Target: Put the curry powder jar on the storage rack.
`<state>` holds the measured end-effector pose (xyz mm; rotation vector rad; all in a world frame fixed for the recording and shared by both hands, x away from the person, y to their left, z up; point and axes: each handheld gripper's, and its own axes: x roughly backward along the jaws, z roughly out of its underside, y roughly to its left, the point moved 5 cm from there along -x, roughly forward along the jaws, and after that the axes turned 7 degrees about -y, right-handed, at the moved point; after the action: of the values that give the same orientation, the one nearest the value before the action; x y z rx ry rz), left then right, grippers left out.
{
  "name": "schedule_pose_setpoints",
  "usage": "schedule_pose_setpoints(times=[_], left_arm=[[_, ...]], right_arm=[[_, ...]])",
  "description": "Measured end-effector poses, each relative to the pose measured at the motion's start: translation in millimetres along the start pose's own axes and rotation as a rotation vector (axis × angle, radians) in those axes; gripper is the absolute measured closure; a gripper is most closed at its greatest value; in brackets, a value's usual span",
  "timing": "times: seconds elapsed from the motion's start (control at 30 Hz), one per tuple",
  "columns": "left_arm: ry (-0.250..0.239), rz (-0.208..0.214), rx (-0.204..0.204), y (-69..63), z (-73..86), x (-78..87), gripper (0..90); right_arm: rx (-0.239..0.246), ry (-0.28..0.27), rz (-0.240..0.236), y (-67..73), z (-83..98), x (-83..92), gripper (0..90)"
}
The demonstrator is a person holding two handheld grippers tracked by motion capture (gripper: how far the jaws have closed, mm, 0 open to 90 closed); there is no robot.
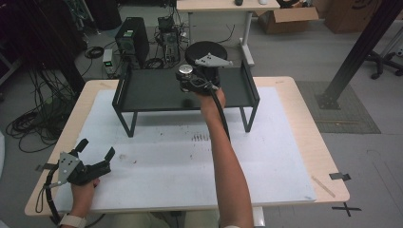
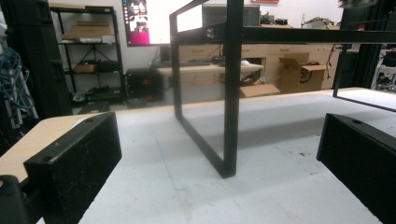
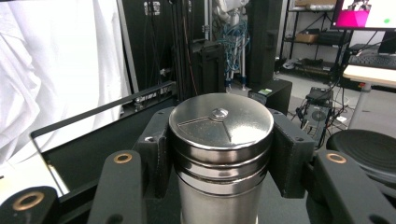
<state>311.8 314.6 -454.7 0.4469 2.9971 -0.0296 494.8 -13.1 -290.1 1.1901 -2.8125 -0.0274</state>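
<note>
Canister (image 3: 221,154) lid detail, right gripper view

Right claw (image 1: 186,78) clamped, left claw (image 1: 96,148) agape

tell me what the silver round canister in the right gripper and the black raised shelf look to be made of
Silver round canister: apparently polished metal, likely stainless steel, judging by its mirror-like reflections and pressed lid seams. Black raised shelf: seemingly painted or powder-coated metal, with a matt, even black surface and thin, straight bar legs.

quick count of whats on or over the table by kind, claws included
claws: 2, left and right
black shelf racks: 1
steel canisters: 1, held in the right claw
white mats: 1
total: 5
</note>
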Motion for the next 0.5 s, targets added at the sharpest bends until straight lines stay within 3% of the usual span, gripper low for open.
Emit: schedule_pose_setpoints(times=[0.3, 0.5], left_arm=[[0.000, 0.000, 0.000, 0.0, 0.0, 0.0, 0.2], [0.000, 0.001, -0.001, 0.0, 0.0, 0.0, 0.2]], right_arm=[[-0.016, 0.062, 0.012, -3.4, 12.0, -24.4, 48.8], [-0.042, 0.107, 0.010, -5.7, 20.0, -31.6, 48.8]])
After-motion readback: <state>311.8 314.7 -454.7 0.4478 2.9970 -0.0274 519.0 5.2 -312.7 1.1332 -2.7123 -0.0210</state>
